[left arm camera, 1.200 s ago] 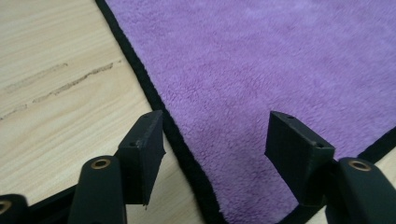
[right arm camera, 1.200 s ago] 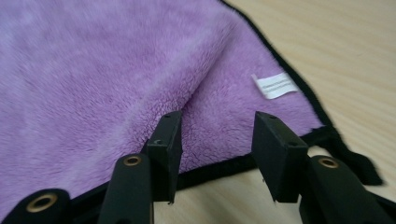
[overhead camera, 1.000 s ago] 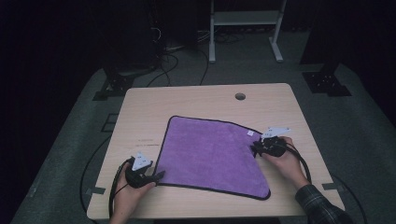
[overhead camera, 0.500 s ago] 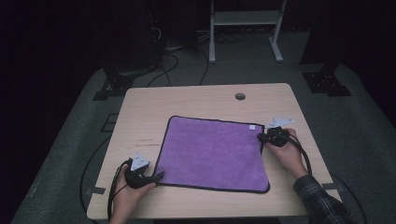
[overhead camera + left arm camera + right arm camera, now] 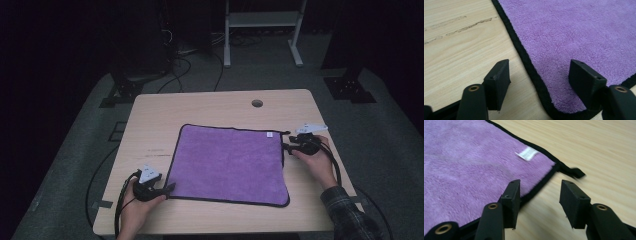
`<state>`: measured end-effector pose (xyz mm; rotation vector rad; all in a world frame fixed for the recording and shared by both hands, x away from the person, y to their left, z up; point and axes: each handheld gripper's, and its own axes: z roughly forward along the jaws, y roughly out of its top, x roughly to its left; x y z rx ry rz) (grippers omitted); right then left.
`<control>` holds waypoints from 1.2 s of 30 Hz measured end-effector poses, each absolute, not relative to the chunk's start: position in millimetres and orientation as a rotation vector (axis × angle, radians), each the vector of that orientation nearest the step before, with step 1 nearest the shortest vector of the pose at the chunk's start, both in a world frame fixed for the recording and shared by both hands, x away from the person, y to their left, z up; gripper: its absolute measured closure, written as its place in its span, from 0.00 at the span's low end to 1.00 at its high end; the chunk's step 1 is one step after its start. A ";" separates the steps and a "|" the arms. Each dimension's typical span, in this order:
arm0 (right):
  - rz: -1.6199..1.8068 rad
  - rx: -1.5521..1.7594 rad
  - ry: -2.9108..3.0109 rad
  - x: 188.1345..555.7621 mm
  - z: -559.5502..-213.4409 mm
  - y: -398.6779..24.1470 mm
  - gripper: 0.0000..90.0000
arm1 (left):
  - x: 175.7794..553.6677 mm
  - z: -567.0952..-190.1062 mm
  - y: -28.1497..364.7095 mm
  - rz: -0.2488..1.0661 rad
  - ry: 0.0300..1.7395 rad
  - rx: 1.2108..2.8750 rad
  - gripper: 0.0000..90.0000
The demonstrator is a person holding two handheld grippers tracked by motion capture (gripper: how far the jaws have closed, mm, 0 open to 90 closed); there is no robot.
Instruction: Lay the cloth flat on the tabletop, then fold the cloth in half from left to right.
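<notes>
Only a white tag (image 5: 527, 153) (print unreadable), purple cloth (image 5: 466, 162)

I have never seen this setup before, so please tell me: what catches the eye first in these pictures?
The purple cloth stands out first: it lies flat in the middle of the pale wooden table, edged in black. The left gripper sits at its near left corner, its fingers open astride the black edge. The right gripper, which has just been opening, is at the far right corner beside a small white label.

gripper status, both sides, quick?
Left gripper: open, jaws straddling the near corner edge of the purple cloth, holding nothing.
Right gripper: open, jaws have just been opening, cloth edge between them, not gripped.
</notes>
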<state>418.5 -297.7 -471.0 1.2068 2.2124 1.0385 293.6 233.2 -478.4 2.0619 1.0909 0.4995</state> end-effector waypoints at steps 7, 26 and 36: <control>1.060 1.284 2.169 406.2 -469.3 -318.3 0.49 | 311.9 -466.4 236.1 0.542 1.090 1.996 0.46; 1.012 1.320 2.182 372.7 -484.0 -336.1 0.38 | 383.9 -462.1 220.4 0.530 1.134 1.964 0.57; 0.999 1.299 2.190 372.9 -485.6 -333.8 0.30 | 397.8 -475.0 208.5 0.504 1.196 2.038 0.57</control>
